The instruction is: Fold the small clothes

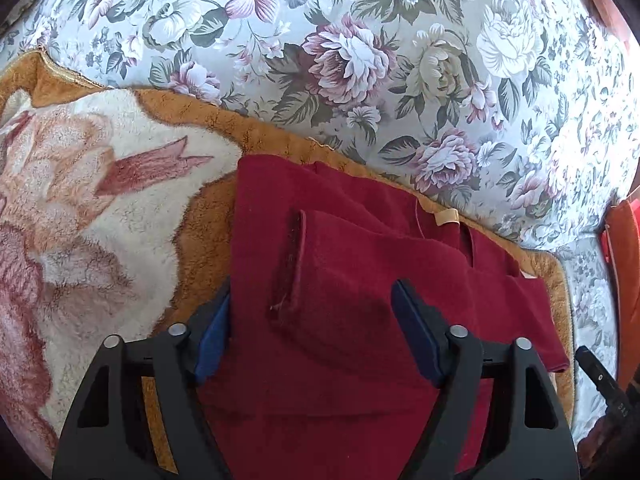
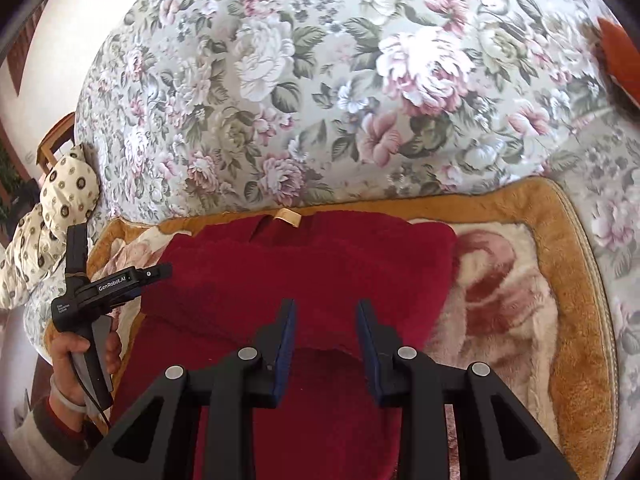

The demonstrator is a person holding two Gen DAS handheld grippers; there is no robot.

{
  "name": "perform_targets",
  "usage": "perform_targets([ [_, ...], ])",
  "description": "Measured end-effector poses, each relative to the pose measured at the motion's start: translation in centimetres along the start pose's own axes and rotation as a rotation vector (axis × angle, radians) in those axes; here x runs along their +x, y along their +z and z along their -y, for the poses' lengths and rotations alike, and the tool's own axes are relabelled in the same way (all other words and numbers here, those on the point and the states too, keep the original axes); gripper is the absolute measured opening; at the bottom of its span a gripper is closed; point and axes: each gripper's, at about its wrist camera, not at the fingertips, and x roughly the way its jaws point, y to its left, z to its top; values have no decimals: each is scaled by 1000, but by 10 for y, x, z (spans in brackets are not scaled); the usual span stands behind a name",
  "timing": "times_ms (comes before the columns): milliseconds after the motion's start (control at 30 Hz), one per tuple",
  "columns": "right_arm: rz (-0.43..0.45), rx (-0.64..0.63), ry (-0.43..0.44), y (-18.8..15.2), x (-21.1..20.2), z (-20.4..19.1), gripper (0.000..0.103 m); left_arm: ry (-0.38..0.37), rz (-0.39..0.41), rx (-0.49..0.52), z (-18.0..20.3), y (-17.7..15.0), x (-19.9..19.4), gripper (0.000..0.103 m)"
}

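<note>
Left wrist view: left gripper hovered over the dark red garment on the plush blanket, fingers apart, gripping nothing.

Right wrist view: right gripper above the same garment, fingers parted, empty; a hand held the left gripper's handle.

Bed under floral bedspread: grey-blue ground, pink, mauve and cream roses, green leaves. Plush blanket spread over it, ochre border, cream centre with pink flower print. Orange-red cushion at bedspread's far right edge. Cream cloth with dark ring pattern bunched at bed's left side. Wooden chair beyond it, against white wall. Bright daylight across bedspread, strongest at right edge in left wrist view.
</note>
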Motion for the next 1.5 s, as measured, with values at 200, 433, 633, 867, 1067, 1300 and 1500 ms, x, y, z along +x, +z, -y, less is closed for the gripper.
perform_targets([
  [200,16,55,4,-5,1,12,29,25,41,38,2,0,-13,21],
  [433,43,4,24,2,5,-14,29,-54,66,60,2,11,-41,17],
  [633,9,-71,71,1,23,-48,29,-37,-36,-31,-20,9,-19,23],
  [867,-47,-301,181,-6,78,-147,29,61,-23,-40,-30,9,-27,39],
  [1067,-117,-441,183,-6,142,-211,29,88,35,-59,-42,17,-43,41],
  [1300,-117,-369,198,-3,158,-202,0,44,50,-108,-59,26,-61,42],
  [1500,-4,-409,262,14,126,-232,0,15,99,-106,-58,27,-77,61],
])
